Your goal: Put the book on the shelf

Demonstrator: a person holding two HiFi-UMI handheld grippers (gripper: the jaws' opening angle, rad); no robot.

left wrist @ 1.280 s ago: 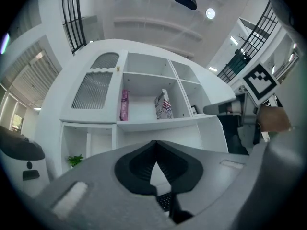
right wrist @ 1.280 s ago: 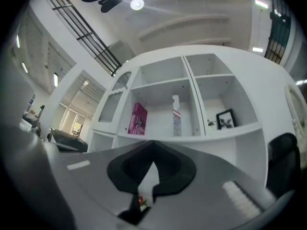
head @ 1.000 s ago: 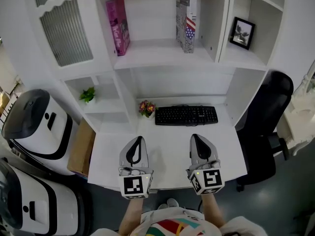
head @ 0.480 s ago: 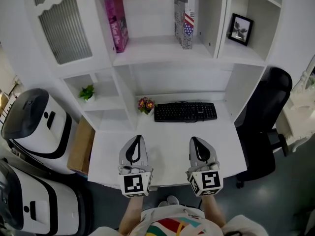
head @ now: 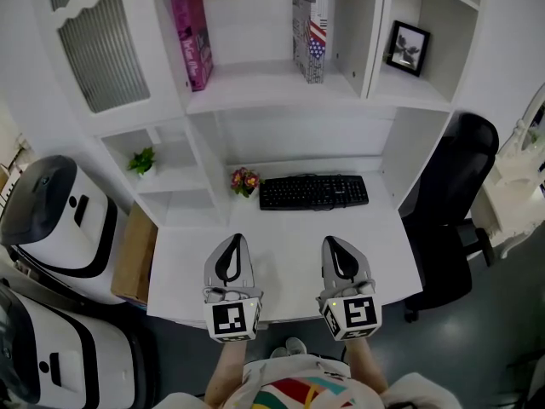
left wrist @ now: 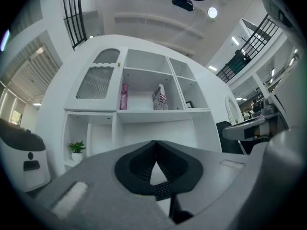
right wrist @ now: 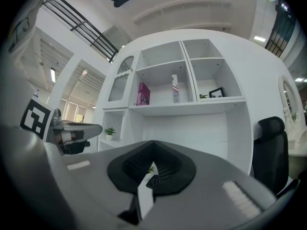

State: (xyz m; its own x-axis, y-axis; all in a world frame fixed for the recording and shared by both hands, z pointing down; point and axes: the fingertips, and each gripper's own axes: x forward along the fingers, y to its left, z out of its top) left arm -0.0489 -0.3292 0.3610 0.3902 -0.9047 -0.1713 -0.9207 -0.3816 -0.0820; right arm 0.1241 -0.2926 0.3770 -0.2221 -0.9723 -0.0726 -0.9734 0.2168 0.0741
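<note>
A: Jaws?
B: Left gripper (head: 235, 239) and right gripper (head: 333, 241) closed tight, both empty, above the white desk (head: 289, 228).
A: Book?
B: Pink book (head: 192, 28) at eleven o'clock, grey flag-covered book (head: 309, 28) at twelve, upright on the white wooden shelf (head: 255, 83). Seemingly done.

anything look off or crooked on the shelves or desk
Nothing stands out. The pink book and the flag-print book stand on the shelf, the keyboard lies straight on the desk, and nothing is spilled.
</note>
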